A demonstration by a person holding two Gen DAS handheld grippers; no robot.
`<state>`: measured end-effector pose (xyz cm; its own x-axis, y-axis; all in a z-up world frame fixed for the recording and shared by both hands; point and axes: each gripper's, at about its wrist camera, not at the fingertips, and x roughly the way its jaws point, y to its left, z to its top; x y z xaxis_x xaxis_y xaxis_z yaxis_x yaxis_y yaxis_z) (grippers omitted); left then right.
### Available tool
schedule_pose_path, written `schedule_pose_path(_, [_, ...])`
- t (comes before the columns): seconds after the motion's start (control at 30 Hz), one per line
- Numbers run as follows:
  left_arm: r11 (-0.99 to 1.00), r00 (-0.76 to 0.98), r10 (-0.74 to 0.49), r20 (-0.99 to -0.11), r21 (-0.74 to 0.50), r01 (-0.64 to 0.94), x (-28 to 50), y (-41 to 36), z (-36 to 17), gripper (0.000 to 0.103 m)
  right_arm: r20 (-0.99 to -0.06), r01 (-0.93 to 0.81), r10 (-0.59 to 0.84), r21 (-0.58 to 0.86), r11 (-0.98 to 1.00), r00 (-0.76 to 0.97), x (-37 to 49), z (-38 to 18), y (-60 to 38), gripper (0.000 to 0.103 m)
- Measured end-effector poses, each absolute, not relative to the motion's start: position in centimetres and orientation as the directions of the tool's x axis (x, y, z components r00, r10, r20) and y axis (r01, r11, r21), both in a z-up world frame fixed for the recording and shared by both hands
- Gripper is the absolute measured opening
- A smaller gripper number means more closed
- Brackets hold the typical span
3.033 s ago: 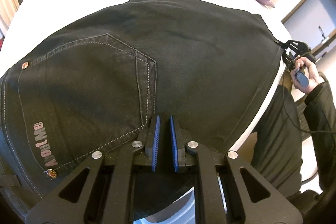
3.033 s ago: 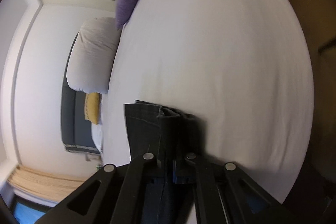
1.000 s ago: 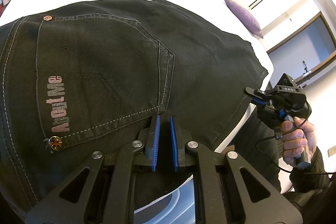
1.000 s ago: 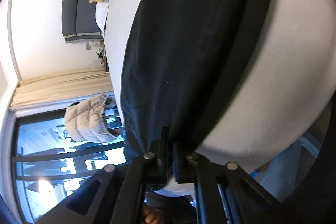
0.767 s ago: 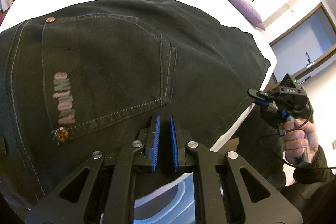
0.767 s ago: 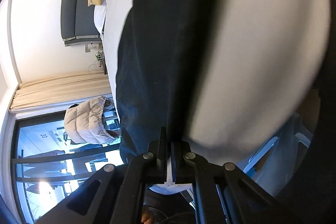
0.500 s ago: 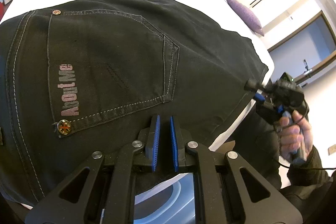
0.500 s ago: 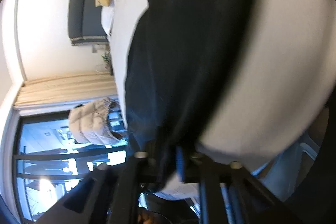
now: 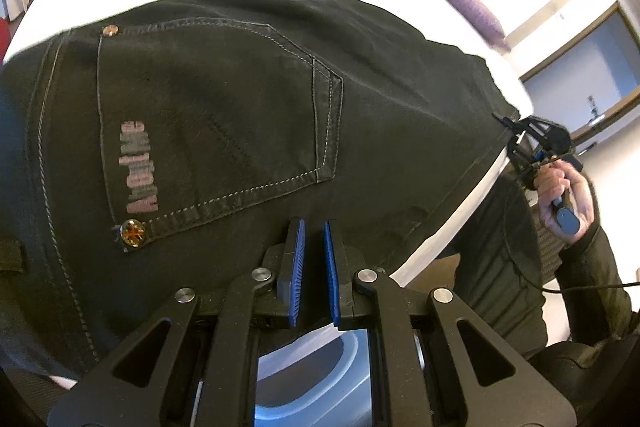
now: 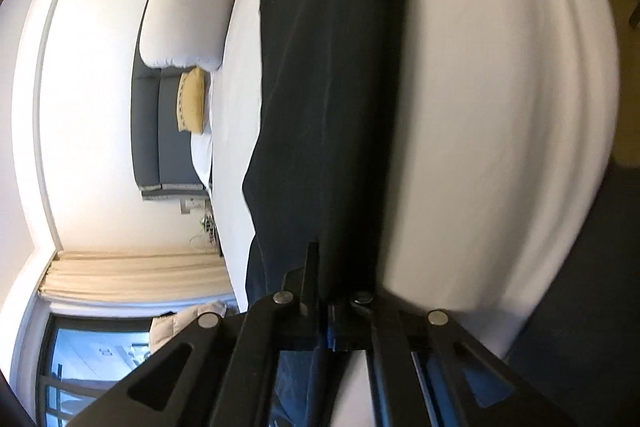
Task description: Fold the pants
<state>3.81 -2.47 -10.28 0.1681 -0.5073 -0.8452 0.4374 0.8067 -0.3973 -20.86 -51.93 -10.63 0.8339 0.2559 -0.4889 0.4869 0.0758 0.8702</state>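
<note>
Left wrist: 1 pants [image 9: 240,115], 2 claws.

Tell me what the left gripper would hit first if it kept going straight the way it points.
Most likely the black pants: the left gripper points down at the cloth just below the back pocket, with nothing visible between. How much gap remains is unclear.
</note>
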Motion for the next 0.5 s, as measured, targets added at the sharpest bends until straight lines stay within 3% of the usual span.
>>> schedule_pose_path(0.1, [0.807,0.24,-0.437,-0.867,-0.259,0.531,4.7,-5.3,-6.8,0.01,-0.498,0.484,0.262,0.867,0.121,0.827,-20.5,-10.3,-52.0,0.005])
schedule_pose_path(0.23, [0.719,0.22,-0.542,-0.811,-0.312,0.621,9.3,-11.6,-4.5,0.01,-0.451,0.436,0.255,0.892,0.117,0.855,-19.7,-9.7,-52.1,0.034])
schedule_pose_path(0.4, [0.561,0.058,-0.583,-0.81,-0.35,0.75,14.5,-24.2,-6.0,0.01,-0.435,0.425,0.225,0.901,0.093,0.872,-19.2,-9.4,-52.9,0.033])
schedule_pose_path(0.47, [0.532,0.043,-0.531,-0.846,-0.294,0.794,15.4,-28.4,-7.6,0.01,-0.446,0.432,0.222,0.895,0.112,0.867,-19.1,-9.5,-53.9,0.022])
schedule_pose_path(0.5, [0.537,0.041,-0.5,-0.865,-0.273,0.798,16.0,-29.6,-8.7,0.01,-0.457,0.442,0.222,0.889,0.118,0.861,-19.1,-9.6,-54.1,0.009])
